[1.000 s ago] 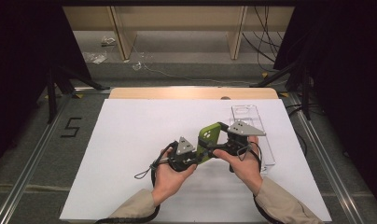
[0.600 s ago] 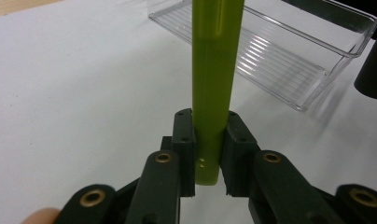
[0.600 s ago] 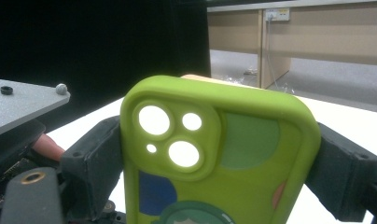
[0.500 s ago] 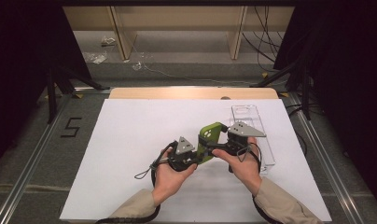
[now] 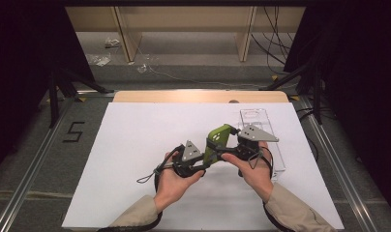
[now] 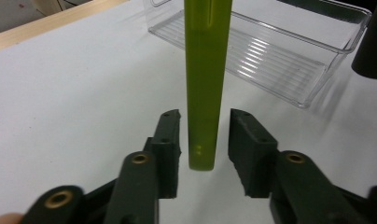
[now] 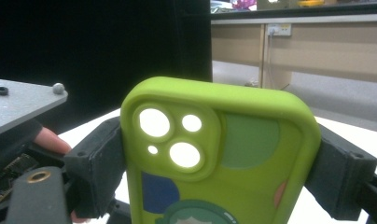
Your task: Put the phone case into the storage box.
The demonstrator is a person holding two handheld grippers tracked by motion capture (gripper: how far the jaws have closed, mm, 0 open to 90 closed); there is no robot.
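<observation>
A lime-green phone case is held tilted above the white table sheet, between both hands. My right gripper is shut on the phone case across its width, with a jaw pressed against each long side and the camera cut-outs facing the lens. My left gripper is open around the case's lower end. In the left gripper view the case stands edge-on between the fingers, with a small gap on each side.
A clear plastic tray lies on the white sheet just behind my right hand, and the tray looks empty. A wooden table edge runs along the far side. The left gripper's grey plate sits close by.
</observation>
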